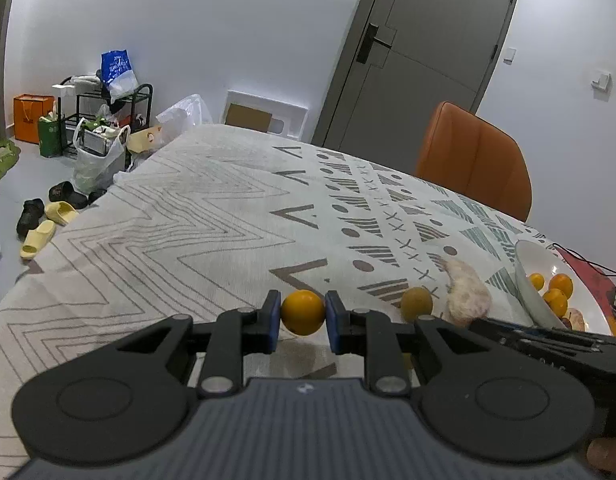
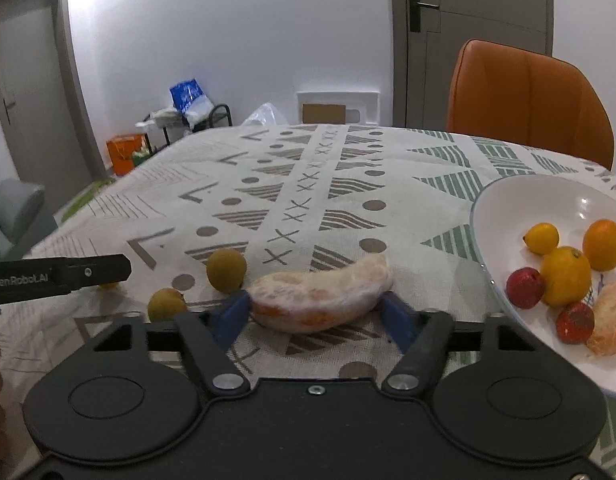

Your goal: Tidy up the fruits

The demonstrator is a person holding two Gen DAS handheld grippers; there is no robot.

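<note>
White walls and a grey door stand behind the tabletop [image 2: 308, 184], which wears a soft cloth with zigzags and dots. Both hands are picking up fruit. The left gripper [image 1: 303, 314] has its fingers squeezed on a small, smooth, round orange fruit [image 1: 303, 312]. The right gripper [image 2: 315, 312] has its blue fingers touching both ends of a peeled, bumpy, curved fruit piece [image 2: 321, 296] lying on the cloth. Next, I think, both go gently into the shiny white bowl [image 2: 519, 204] at the right, which already holds fruit. Two dull round fruits [image 2: 226, 270] wait nearby.
</note>
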